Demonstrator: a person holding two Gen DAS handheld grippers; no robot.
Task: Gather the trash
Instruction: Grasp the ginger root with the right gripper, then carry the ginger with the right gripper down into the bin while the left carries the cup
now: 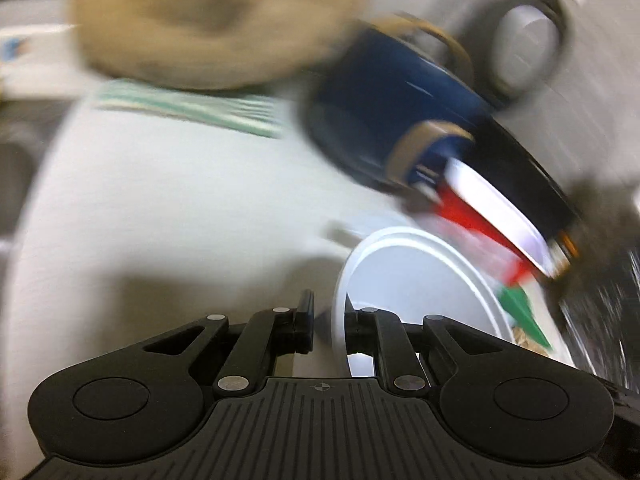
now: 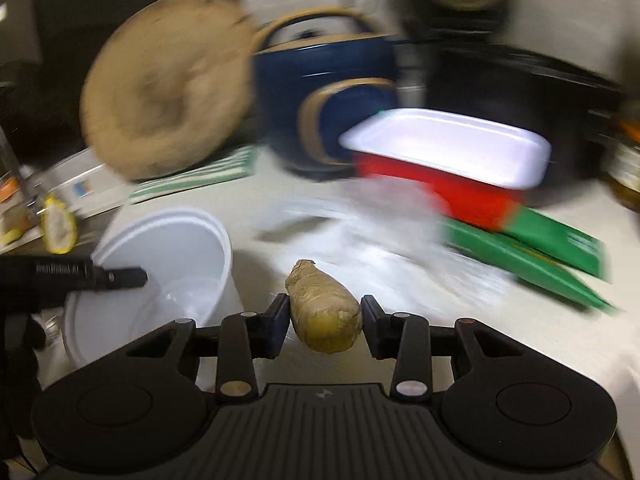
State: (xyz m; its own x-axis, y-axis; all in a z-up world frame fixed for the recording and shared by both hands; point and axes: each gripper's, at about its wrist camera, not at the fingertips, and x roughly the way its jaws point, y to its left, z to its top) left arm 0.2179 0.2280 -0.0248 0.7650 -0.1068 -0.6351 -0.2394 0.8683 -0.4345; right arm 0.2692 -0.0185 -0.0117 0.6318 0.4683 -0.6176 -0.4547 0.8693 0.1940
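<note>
My right gripper (image 2: 325,320) is shut on a knobbly yellow-brown piece of ginger (image 2: 320,304), held just above the white tabletop (image 2: 520,344). To its left stands a white plastic tub (image 2: 168,240). My left gripper (image 2: 120,278) reaches in from the left and pinches the tub's rim. The left wrist view shows the left gripper (image 1: 329,328) shut on that thin white rim, with the tilted tub (image 1: 420,280) lying to the right of its fingers. Clear plastic wrap (image 2: 380,232) lies crumpled behind the ginger.
At the back stand a dark blue pot (image 2: 324,92), a round woven mat (image 2: 164,100) leaning upright, and a red box with a white lid (image 2: 448,148). Green packets (image 2: 540,256) lie on the right. A lemon rind (image 2: 59,228) sits far left.
</note>
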